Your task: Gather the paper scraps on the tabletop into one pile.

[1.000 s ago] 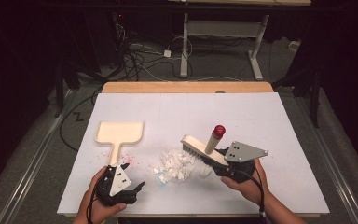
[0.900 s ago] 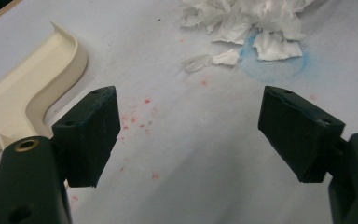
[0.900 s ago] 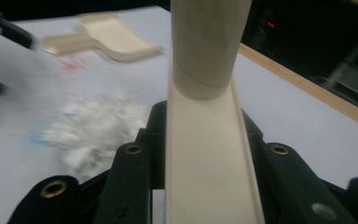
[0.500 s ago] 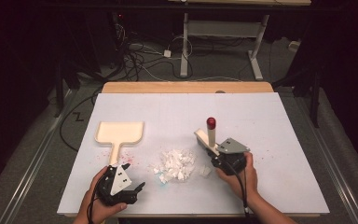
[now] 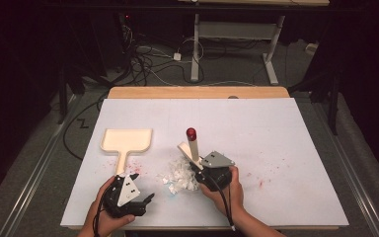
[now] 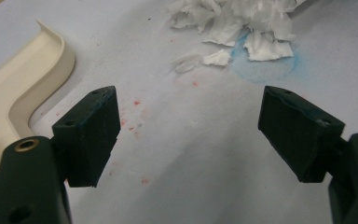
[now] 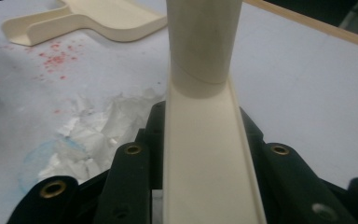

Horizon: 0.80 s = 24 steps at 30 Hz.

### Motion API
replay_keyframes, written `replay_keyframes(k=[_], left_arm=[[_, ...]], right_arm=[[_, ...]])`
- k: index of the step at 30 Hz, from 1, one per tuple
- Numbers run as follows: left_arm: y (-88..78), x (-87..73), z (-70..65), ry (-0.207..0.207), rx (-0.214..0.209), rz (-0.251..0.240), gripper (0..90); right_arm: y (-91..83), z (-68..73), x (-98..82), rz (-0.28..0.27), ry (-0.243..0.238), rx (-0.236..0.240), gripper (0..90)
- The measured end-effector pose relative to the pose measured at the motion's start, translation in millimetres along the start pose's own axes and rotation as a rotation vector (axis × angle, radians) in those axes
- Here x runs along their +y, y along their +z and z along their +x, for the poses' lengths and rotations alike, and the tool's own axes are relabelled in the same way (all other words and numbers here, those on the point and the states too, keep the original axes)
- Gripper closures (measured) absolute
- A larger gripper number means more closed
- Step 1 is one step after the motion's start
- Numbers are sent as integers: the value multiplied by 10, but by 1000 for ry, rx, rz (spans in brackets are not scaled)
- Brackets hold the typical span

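Note:
A cream brush (image 5: 193,144) with a red-tipped handle stands tilted at the right edge of a pile of white paper scraps (image 5: 180,175). My right gripper (image 5: 205,170) is shut on it, and the right gripper view has the brush (image 7: 205,116) clamped between the jaws with scraps (image 7: 98,130) just to its left. A cream dustpan (image 5: 127,140) lies flat at the left, handle pointing at me. My left gripper (image 5: 143,197) rests by the table's front edge, just near of that handle. Its jaws stand wide open over bare table (image 6: 191,135), with the dustpan (image 6: 23,88) at left and scraps (image 6: 242,23) ahead.
The white tabletop (image 5: 276,128) carries red speckles near the dustpan handle and at the right, and a faint blue ring stain (image 6: 261,70) beside the scraps. A wooden strip (image 5: 197,92) runs along the far edge. Cables and desk legs lie on the floor beyond.
My right gripper has moved left and down with the brush, up against the paper pile, and the brush now stands more upright. The left gripper and dustpan have not moved.

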<state>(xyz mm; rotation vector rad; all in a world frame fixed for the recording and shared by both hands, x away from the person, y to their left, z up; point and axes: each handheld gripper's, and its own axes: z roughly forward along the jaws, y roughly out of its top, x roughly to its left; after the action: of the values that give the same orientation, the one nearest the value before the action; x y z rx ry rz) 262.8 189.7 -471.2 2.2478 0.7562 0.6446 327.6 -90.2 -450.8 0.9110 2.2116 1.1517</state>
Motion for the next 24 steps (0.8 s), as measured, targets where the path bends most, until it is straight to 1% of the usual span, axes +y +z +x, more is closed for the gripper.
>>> replay_keyframes(k=[2,5,6,7,9,10,11,12,13,14,15,16,17,18,19,20,21,22,23,24], left_arm=[[1,-6,2,-6,0,-4,202],[0,-11,10,-1,4,6,201],[-1,-13,10,-4,4,5,201],[-3,-14,11,-4,5,5,201],[-12,-13,13,-5,7,3,201],[-12,-13,13,-5,7,3,201],[-14,-14,13,-7,7,-2,201],[-15,-15,16,-9,8,-2,201],[-12,-16,16,-9,10,1,201],[-12,-15,14,-6,9,5,201],[-12,-15,14,-6,9,5,201],[-14,-14,10,-6,11,3,201],[-18,-17,10,-7,9,-1,201],[-18,-17,10,-7,9,-1,201],[-14,-18,13,-8,10,1,201],[-9,-18,15,-10,10,5,201],[-5,-15,15,-7,12,9,201],[-9,-14,11,-7,11,7,201],[-9,-14,11,-7,11,7,201],[-16,-14,6,-7,12,5,201]], right_arm=[[-10,-5,19,-12,15,43,686],[-35,-21,46,-21,9,48,686],[-55,-34,61,-29,-11,32,685],[-101,-92,91,-45,-20,15,685],[-152,-172,108,-55,-18,-4,685],[-152,-172,108,-55,-18,-4,685],[-181,-225,111,-62,-14,3,685],[-250,-327,104,-86,15,22,685],[-289,-374,105,-93,20,33,685],[-337,-416,107,-92,20,36,685],[-337,-416,107,-92,20,36,685],[-393,-459,106,-91,10,44,684],[-510,-542,85,-93,-30,76,684],[-510,-542,85,-93,-30,76,684],[-550,-567,70,-86,-37,85,685],[-614,-607,44,-69,-42,109,685],[-710,-654,-10,-38,-50,154,685],[-764,-668,-46,-28,-60,170,685],[-764,-668,-46,-28,-60,170,685],[-877,-696,-121,-6,-86,219,685]])
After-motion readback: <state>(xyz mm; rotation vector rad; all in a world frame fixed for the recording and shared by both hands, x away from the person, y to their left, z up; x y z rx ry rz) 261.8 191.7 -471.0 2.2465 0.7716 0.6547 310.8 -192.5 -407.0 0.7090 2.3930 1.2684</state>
